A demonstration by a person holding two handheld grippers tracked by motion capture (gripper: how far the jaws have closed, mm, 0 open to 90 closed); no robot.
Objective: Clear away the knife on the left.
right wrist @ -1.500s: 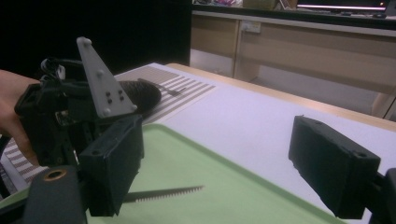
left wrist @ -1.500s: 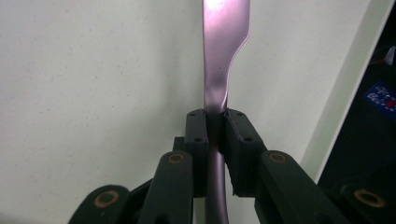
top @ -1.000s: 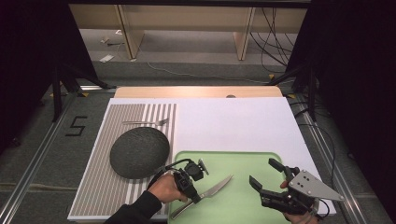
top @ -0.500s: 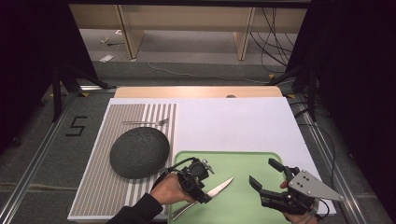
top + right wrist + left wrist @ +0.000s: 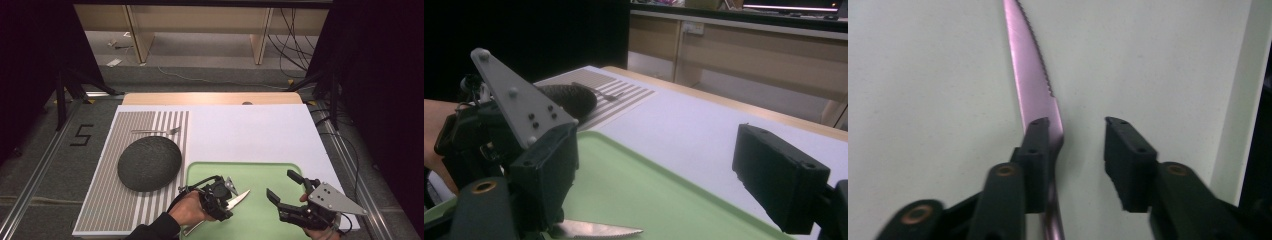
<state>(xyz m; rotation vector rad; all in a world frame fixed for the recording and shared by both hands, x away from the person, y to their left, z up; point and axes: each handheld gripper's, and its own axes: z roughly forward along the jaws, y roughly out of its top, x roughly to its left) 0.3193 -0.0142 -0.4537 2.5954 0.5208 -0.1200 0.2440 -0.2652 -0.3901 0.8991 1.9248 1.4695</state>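
Counter (image 5: 260, 130) carries a striped mat (image 5: 120, 200) and a green tray (image 5: 260, 175) under both sets of fingers; the dark bowl (image 5: 149, 162) sits upturned on the mat, just beyond the left fingers, with a fork (image 5: 155, 131) past it. Left gripper (image 5: 1075, 150) has just been closing, fingers still apart: the knife (image 5: 1035, 85) lies on the tray against the left-hand pad (image 5: 1035, 145), clear of the other, blade running ahead of the tips. Right gripper (image 5: 286, 191) hovers over the tray, fingers wide apart and empty, well apart from the knife.
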